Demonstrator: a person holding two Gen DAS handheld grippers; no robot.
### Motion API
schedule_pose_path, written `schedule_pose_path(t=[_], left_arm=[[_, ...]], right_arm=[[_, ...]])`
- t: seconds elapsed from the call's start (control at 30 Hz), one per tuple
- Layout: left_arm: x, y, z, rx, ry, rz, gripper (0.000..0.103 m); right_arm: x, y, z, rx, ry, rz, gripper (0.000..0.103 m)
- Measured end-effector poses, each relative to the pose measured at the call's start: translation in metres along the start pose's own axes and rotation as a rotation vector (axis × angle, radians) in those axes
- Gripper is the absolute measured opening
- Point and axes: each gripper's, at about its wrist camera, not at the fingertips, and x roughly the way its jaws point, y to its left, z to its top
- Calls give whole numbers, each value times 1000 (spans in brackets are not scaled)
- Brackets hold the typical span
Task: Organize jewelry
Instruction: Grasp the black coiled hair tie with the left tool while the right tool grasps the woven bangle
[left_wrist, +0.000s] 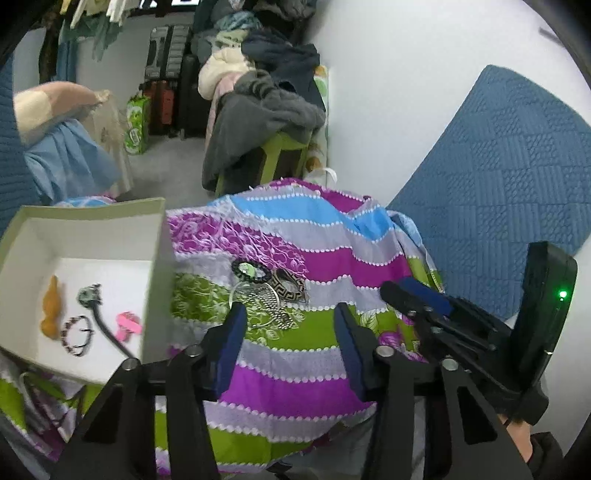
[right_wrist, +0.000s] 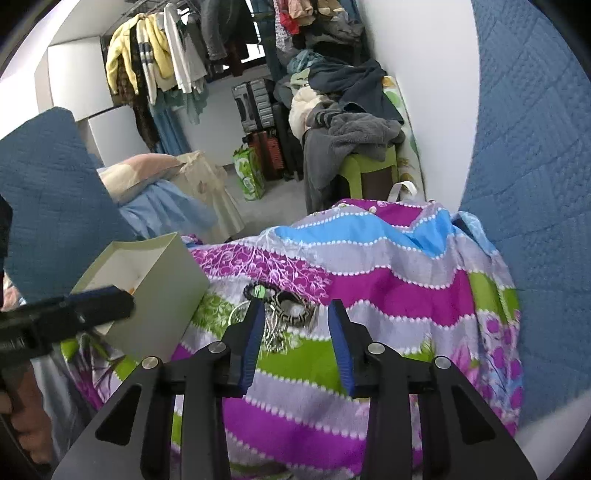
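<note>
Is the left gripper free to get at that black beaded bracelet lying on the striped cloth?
Probably yes. The left gripper stands open and empty, and the black beaded bracelet lies uncovered just ahead; only the silver jewelry sits between them.

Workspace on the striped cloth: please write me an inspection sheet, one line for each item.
Surface: striped cloth, wrinkled, over a raised bundle.
Job's things: white box open at the cloth's left edge, holding an orange piece, a bead bracelet, a pink clip; black hair tie, patterned bangle and silver chains piled on the cloth.
Clutter: nothing seen.
Grippers: left hand-held gripper and right hand-held gripper open, empty, near the pile.
Cables: nothing seen.
Surroundings: blue quilt, clothes heap on a green stool, suitcases.
</note>
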Motion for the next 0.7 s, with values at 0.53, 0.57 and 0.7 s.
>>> schedule_pose_path(t=[0.53, 0.57, 0.7], left_arm=[[104, 33, 18, -148, 127, 74, 39], [109, 33, 19, -149, 133, 83, 38], [127, 37, 21, -159, 151, 108, 37]], right_arm=[[111, -21, -1, -12, 228, 130, 16], [116, -22, -2, -7, 238, 140, 16], [132, -21, -6, -32, 273, 139, 16]])
